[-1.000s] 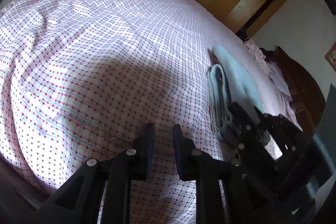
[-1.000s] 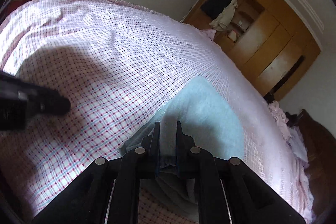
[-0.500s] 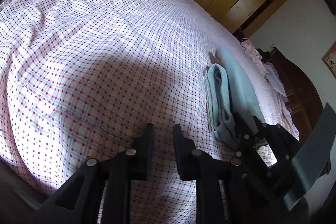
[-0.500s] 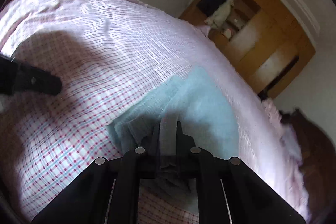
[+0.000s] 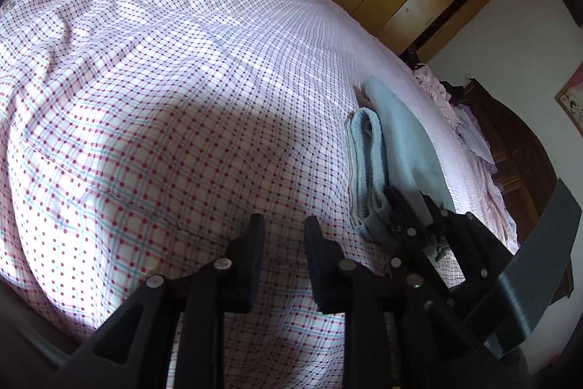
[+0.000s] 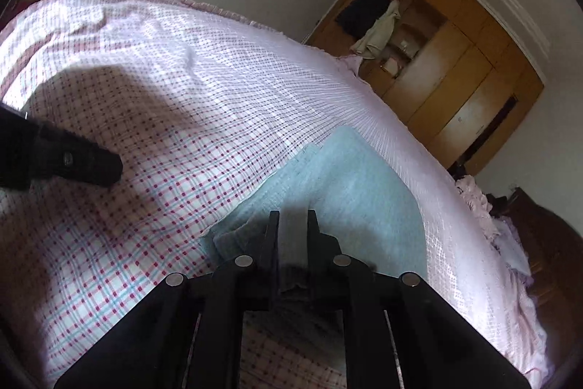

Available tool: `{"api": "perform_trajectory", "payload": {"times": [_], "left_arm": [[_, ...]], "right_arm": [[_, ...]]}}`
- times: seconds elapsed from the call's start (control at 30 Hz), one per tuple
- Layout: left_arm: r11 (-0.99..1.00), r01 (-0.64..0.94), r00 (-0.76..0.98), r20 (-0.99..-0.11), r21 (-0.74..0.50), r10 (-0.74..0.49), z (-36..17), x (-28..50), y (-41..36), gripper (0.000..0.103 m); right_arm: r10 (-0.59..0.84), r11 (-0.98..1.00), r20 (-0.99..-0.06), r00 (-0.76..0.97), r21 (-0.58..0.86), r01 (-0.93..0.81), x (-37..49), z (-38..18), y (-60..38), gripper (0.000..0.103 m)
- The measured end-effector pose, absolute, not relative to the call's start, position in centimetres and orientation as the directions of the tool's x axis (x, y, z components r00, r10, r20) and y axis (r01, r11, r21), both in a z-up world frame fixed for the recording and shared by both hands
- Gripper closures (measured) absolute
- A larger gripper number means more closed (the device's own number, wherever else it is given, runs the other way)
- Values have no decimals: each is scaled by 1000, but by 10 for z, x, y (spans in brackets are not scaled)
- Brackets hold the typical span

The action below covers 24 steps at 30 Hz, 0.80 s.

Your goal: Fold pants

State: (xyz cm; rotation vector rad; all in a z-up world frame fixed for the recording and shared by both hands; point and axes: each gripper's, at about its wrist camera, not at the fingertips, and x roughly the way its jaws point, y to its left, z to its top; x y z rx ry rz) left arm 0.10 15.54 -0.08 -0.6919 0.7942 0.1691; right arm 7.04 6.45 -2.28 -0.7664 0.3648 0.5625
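Observation:
Light blue pants [image 6: 346,185] lie folded into a thick bundle on the checked bedspread [image 6: 153,119]. My right gripper [image 6: 293,225] is shut on the near edge of that bundle, with a strip of cloth pinched between its pads. In the left wrist view the pants [image 5: 379,155] lie to the right, and the right gripper [image 5: 411,210] grips their near end. My left gripper [image 5: 282,228] hovers over bare bedspread [image 5: 164,97] left of the pants; its jaws are opening and nothing is between them. One of its fingers [image 6: 80,163] pokes into the right wrist view at the left.
A wooden wardrobe [image 6: 455,68] with clothes hanging in an open shelf stands past the bed's far corner. Pink bedding and a dark wooden headboard [image 5: 510,148] lie at the right. White walls stand behind the bed.
The left gripper's jaws have spread a little. The right gripper, still pinching the pants, has shifted slightly and the bundle now lies flatter.

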Motion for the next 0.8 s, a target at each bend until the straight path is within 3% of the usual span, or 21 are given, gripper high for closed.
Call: {"api": "perform_trajectory", "payload": {"times": [0.3,0.37,0.43,0.53,0.57,0.63,0.8], "left_arm": [[779,-381,695,-710,-499,-114,0,6,148,75],[774,-352,699,-698,-526,-156,5,9,146,63],[764,-298,708,-669,-572,-225,11,14,145,57],[794,-227,706,-656,-564,-264,29,28,138,43],[805,-201,708,-651,-558,-274,39,36,133,36],[805,-156,701,-638,-573,-319,50,51,126,32],[795,-92,661,-634,-600,-402,60,99,108,31]], "right_arm": [[358,634,-505,786,-486,-601,74,-16,58,96],[420,669,-525,740,-372,-643,77,-5,47,89],[556,689,-527,642,-139,-711,83,15,22,67],[679,697,-437,590,133,-705,93,38,-23,56],[695,696,-415,587,185,-694,96,42,-34,54],[710,699,-384,589,288,-654,109,47,-63,50],[625,781,-429,652,354,-515,138,34,-109,50]]}}
